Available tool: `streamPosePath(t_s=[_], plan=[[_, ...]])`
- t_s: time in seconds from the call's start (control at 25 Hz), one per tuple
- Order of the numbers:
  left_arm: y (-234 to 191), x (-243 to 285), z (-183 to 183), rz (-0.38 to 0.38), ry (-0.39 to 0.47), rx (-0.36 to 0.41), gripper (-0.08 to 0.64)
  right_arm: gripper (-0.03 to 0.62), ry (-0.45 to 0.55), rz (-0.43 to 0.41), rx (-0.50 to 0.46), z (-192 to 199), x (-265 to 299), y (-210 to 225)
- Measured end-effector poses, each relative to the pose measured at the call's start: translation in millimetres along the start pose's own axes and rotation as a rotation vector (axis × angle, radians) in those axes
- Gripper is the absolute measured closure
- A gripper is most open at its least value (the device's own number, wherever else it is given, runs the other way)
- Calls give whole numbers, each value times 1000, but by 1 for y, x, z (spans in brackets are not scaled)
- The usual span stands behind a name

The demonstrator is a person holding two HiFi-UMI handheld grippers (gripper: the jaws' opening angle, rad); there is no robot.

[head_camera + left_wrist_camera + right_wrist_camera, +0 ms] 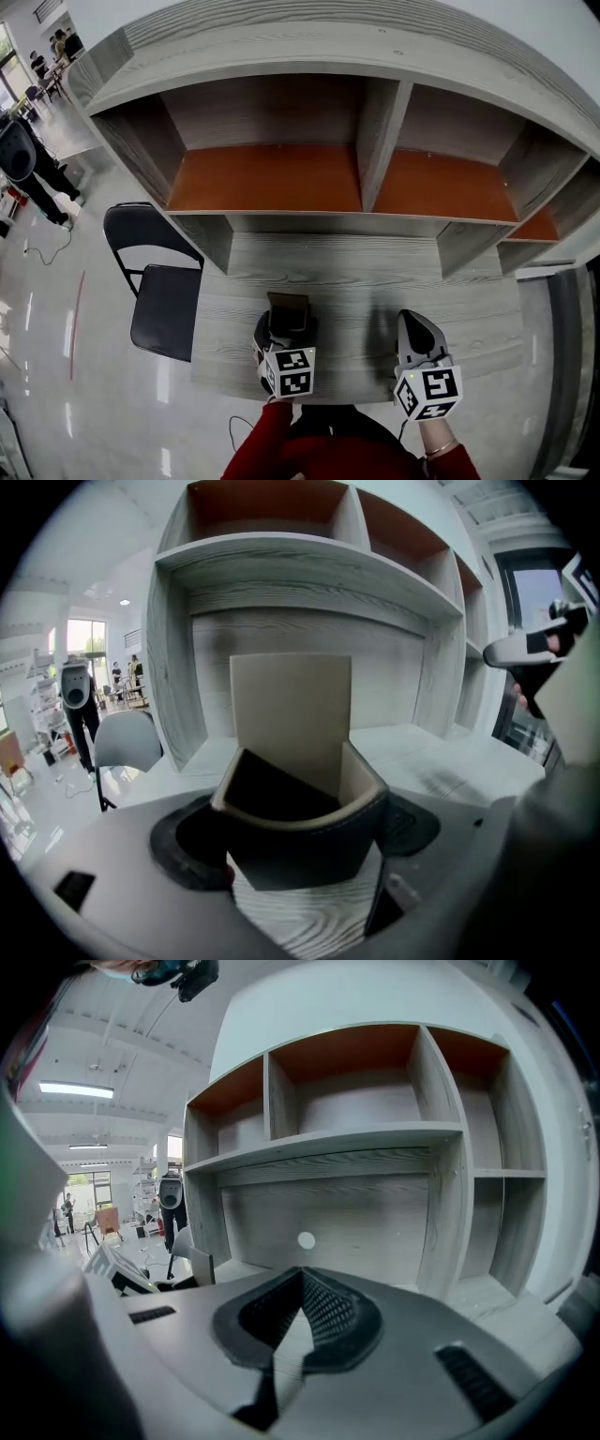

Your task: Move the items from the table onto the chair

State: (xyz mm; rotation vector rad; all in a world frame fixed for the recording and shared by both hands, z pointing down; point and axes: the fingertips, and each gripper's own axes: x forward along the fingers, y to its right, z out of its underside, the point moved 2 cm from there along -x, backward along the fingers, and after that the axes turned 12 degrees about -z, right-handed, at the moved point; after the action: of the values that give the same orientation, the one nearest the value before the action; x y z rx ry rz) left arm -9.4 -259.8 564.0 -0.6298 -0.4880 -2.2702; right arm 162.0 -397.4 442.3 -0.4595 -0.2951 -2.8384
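Note:
A dark leather-look box (288, 310) with a pale inside and an upright pale flap stands on the grey wooden table (356, 272) near its front edge. My left gripper (286, 325) has its jaws wide around this box (291, 808), with the pads against its two sides. To its right, my right gripper (410, 321) rests over the table, shut and holding nothing; in the right gripper view its jaws (302, 1275) meet at the tip. The black folding chair (167, 305) stands on the floor off the table's left end.
A grey shelf unit (375, 178) with orange-floored compartments rises along the back of the table. A person (23, 169) stands far off at the left on the shiny floor. A cable lies on the floor near the table's front.

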Motion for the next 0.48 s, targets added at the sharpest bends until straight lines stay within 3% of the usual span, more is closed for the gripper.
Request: streamPosePath(t_s=[0.2,0.48], plan=[[-29,-14,-20,-74,38,-61,109,586,1,-63,-24,-5,8,-1],[-98,-71,-87,-196,182,-92,109,586,21,-254,-111,-40,34,-36]])
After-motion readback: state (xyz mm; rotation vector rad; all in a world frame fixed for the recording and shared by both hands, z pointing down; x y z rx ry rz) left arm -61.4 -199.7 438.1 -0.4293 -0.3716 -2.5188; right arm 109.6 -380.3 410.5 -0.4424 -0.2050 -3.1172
